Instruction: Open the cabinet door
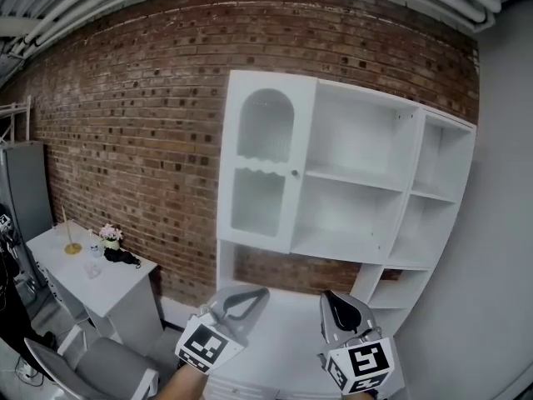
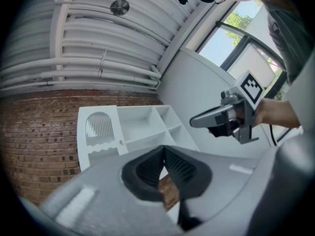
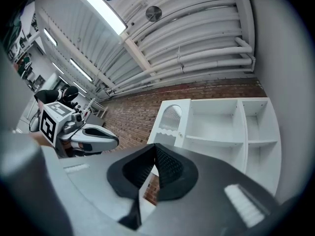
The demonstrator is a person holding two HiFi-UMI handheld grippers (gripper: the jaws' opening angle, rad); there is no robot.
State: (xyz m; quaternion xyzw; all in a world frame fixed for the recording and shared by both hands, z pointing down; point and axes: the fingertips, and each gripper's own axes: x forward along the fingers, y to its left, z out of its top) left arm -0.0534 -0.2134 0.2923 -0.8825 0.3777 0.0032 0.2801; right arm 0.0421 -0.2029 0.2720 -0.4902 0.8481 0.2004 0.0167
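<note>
A white cabinet (image 1: 346,177) stands against a brick wall. Its single door (image 1: 262,173), with an arched window and a small knob (image 1: 293,173), lies flat over the left compartment. To the right are open shelves (image 1: 354,179). Low in the head view, both grippers point up toward the cabinet, well short of it. My left gripper (image 1: 263,292) is shut with nothing in it, and so is my right gripper (image 1: 328,295). The left gripper view shows its jaws (image 2: 164,148) meeting at the tips, with the door (image 2: 98,131) beyond. The right gripper view shows its own tips (image 3: 155,146) together below the door (image 3: 171,120).
A small white table (image 1: 117,286) at the left carries a flower pot (image 1: 110,237), a yellow stand and a dark object. A grey chair (image 1: 92,369) sits below it, and a grey locker (image 1: 23,190) stands at the far left. A grey wall (image 1: 500,223) flanks the cabinet's right side.
</note>
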